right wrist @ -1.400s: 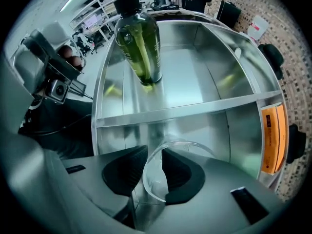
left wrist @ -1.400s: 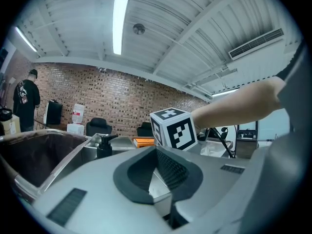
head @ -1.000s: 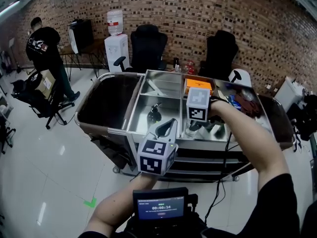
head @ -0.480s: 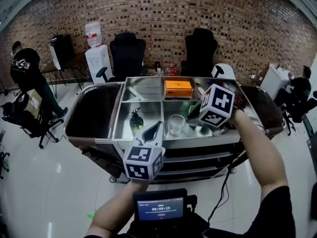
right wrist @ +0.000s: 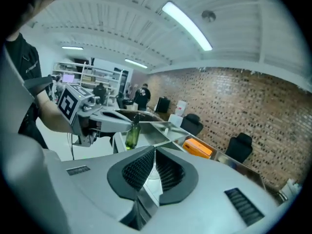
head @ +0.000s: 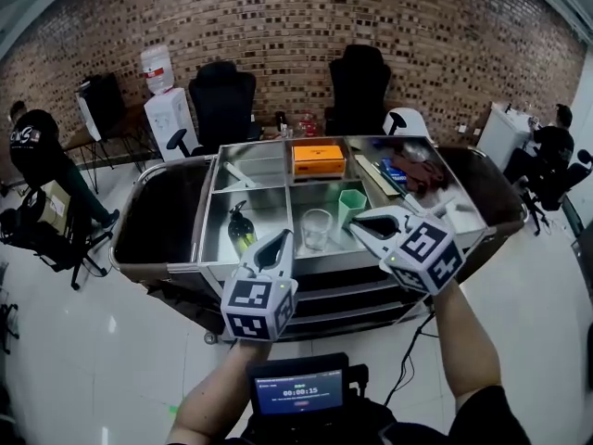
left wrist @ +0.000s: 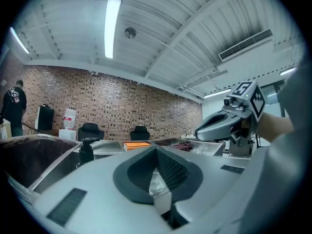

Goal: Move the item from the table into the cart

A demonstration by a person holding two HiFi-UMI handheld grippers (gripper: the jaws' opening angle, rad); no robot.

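Note:
The steel cart (head: 132, 213) stands in front of me with several compartments. In the near middle compartment stand a clear glass (head: 315, 228) and a green cup (head: 353, 207); a dark pump bottle (head: 241, 230) stands in the one to the left. My right gripper (head: 363, 222) (right wrist: 153, 152) hovers above the cart's front right; its jaws have just closed, with nothing between them. My left gripper (head: 278, 242) (left wrist: 156, 152) is held level over the front rim, shut and holding nothing.
An orange box (head: 318, 158) lies in a far compartment, and red and blue items (head: 412, 170) in the right one. Behind the cart are office chairs (head: 359, 83) and a water dispenser (head: 164, 109). A person (head: 37, 151) stands at the left.
My right gripper has lifted out of the middle compartment and drawn back toward me, and its jaws have closed. The green cup now shows beside the glass. The left gripper has barely shifted.

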